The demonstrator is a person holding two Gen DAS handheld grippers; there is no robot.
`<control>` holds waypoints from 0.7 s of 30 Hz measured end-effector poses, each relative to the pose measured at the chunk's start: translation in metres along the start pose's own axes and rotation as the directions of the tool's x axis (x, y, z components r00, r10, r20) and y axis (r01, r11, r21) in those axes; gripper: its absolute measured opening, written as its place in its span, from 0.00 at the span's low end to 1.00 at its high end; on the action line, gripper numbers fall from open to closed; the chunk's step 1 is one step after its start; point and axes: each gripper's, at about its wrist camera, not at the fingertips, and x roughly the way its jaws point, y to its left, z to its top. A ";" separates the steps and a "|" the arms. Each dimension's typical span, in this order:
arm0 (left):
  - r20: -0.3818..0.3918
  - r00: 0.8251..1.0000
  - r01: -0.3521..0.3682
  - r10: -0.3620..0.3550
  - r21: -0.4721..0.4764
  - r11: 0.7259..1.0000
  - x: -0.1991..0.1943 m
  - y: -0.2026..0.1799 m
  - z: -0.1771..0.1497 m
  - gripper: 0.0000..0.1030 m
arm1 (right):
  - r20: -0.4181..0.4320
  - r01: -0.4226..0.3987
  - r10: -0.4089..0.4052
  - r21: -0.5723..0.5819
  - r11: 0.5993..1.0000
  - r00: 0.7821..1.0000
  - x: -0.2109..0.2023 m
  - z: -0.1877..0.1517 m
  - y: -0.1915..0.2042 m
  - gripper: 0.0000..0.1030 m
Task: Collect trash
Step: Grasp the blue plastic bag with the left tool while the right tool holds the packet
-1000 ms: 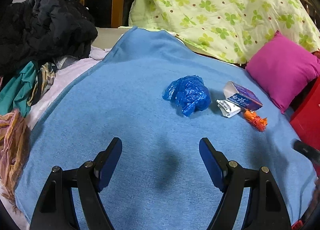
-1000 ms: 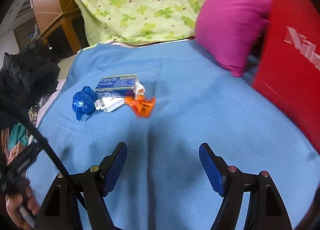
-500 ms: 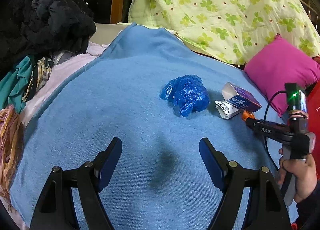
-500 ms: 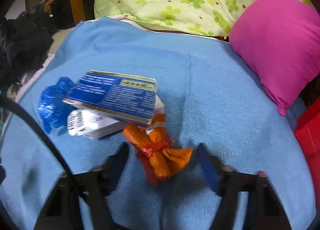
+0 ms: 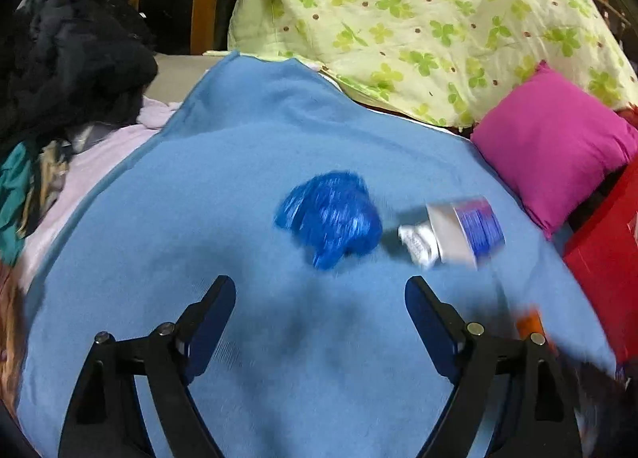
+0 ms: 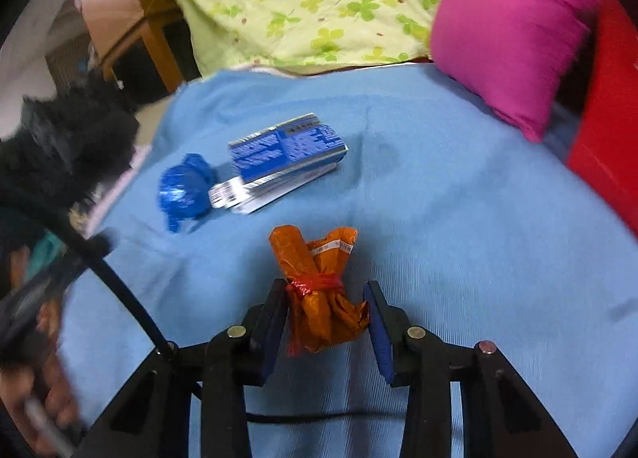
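Right gripper (image 6: 325, 318) fingers clenched on the orange wrapper (image 6: 319, 286), low on its crumpled end, just above the blue blanket (image 6: 458, 218). Lift straight up and watch for slip. Left gripper (image 5: 319, 322) fingers empty and widening; the blue plastic bag (image 5: 329, 218) lies just ahead, the flattened carton (image 5: 458, 234) beside it.

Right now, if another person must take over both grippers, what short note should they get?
Right gripper: shut on the orange wrapper, above the blue blanket.
Left gripper: empty, jaws opening, short of the blue bag.
Box lies beside the blue bag, both on the blanket.
Done: wrapper gripped. No piece seen binned.
Left: drop the wrapper wherever trash goes (no bin is in view), then collect bag and box.
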 end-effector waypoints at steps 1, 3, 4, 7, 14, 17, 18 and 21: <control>0.004 1.000 0.001 -0.001 -0.007 1.000 0.011 -0.003 0.010 0.85 | 0.008 -0.005 0.005 0.012 1.000 1.000 -0.006 -0.007 -0.001 0.40; -0.002 0.999 -0.038 0.038 0.015 0.999 0.033 -0.011 0.027 0.85 | 0.016 -0.016 0.015 0.042 0.999 1.000 -0.019 -0.021 -0.003 0.40; -0.002 0.997 -0.072 0.072 0.033 0.997 0.047 -0.016 0.036 0.85 | 0.018 -0.019 0.018 0.054 0.998 1.000 -0.027 -0.029 -0.004 0.40; -0.045 0.996 -0.080 0.082 0.039 0.996 0.078 -0.024 0.051 0.85 | 0.026 -0.029 0.027 0.073 0.997 0.999 -0.040 -0.039 -0.005 0.40; -0.169 0.979 -0.100 0.115 0.098 0.990 0.127 -0.029 0.044 0.58 | 0.046 -0.025 0.022 0.069 0.997 0.999 -0.063 -0.053 -0.004 0.40; -0.184 0.980 -0.074 0.083 0.055 0.996 0.114 -0.013 0.038 0.56 | 0.063 -0.026 0.021 0.076 0.997 0.998 -0.071 -0.053 -0.005 0.40; -0.182 0.981 -0.066 0.074 0.051 0.997 0.108 -0.010 0.037 0.55 | 0.067 -0.028 0.023 0.081 0.996 0.997 -0.074 -0.054 -0.006 0.40; -0.136 0.989 -0.058 0.066 0.064 0.996 0.071 -0.002 0.030 0.55 | 0.081 -0.037 0.029 0.097 0.995 0.996 -0.083 -0.058 -0.005 0.40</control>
